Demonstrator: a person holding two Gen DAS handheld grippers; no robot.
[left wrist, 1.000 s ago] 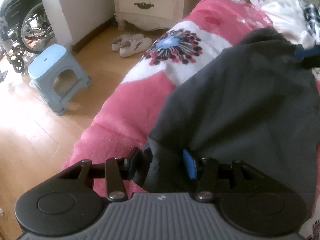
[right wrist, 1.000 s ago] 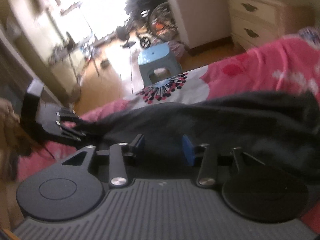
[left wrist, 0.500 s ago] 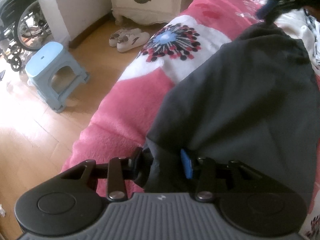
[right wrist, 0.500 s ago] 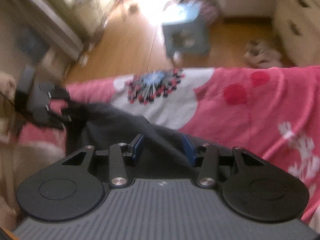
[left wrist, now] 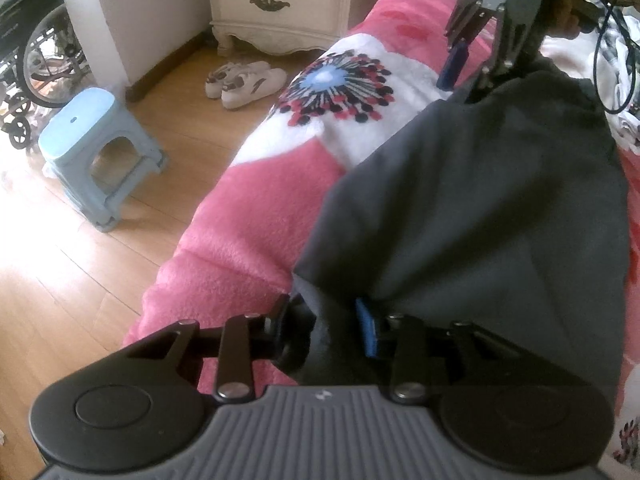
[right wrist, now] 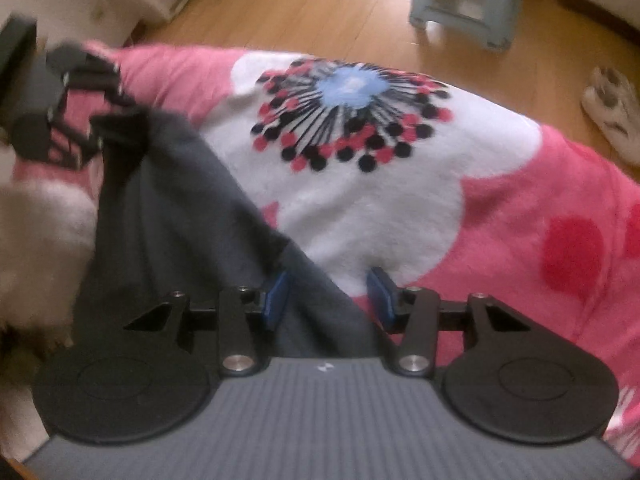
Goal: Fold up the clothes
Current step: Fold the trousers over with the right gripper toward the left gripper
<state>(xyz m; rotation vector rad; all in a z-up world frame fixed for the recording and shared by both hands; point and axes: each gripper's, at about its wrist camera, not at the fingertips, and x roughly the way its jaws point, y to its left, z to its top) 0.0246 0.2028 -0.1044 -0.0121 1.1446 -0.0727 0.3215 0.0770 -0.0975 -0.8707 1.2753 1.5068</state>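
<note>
A dark grey garment [left wrist: 480,200] lies spread on the pink bed. My left gripper [left wrist: 328,332] is at its near corner with its jaws closing, and the pads pinch a bunch of the fabric. In the right wrist view that left gripper [right wrist: 106,120] pulls the garment [right wrist: 160,200] into a raised peak. My right gripper [right wrist: 328,296] points down over the garment's far edge with its jaws opening. Fabric lies between the blue pads, but white blanket shows beside the right pad. From the left wrist view, the right gripper [left wrist: 464,84] stands at the far edge, held by a hand.
The pink blanket [left wrist: 248,232] with a flower print covers the bed, and light clothing [left wrist: 568,52] lies at the far right. On the wooden floor stand a pale blue stool [left wrist: 88,144], white shoes [left wrist: 244,80], a cream dresser [left wrist: 280,0] and a wheelchair [left wrist: 36,40].
My right gripper swung across the bed and tipped downward to the garment's far edge, and its pads spread apart. The left gripper stayed put, its fingers narrowing on the corner.
</note>
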